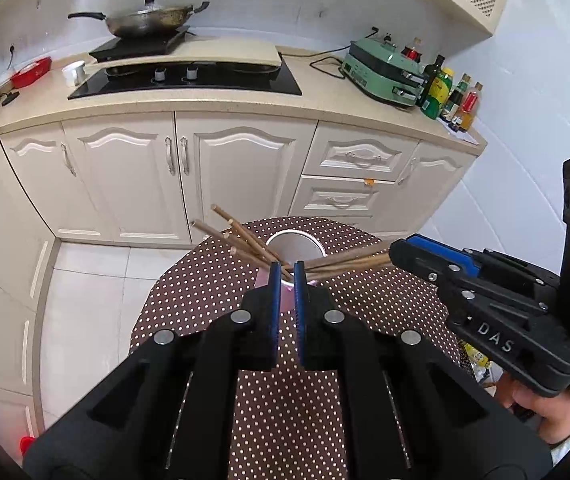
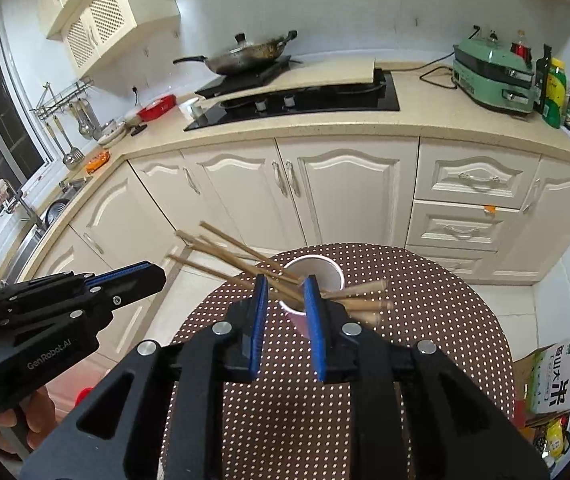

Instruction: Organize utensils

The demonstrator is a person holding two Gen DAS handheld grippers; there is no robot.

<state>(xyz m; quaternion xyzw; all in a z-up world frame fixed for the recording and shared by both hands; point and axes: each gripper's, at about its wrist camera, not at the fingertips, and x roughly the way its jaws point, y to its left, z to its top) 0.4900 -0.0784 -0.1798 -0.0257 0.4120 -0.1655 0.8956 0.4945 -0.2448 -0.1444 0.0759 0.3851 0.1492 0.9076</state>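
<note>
Chopsticks [image 1: 245,240] stand in one cup [image 1: 296,245] on the dotted round table [image 1: 205,288]: about five fan left, two or three lean right, overlap blurring the count. Left gripper [image 1: 287,280] hovers before the cup, fingers slightly parted, grasping nothing.

Right wrist view: right gripper [image 2: 285,294] points at the same cup [image 2: 317,272], fingers released, wider apart; chopsticks [image 2: 225,252] cross between them.

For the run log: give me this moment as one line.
task: organize utensils | chopsticks in cup, fanned out | cup on dotted table | left gripper empty, narrow gap | right gripper open, empty
</note>
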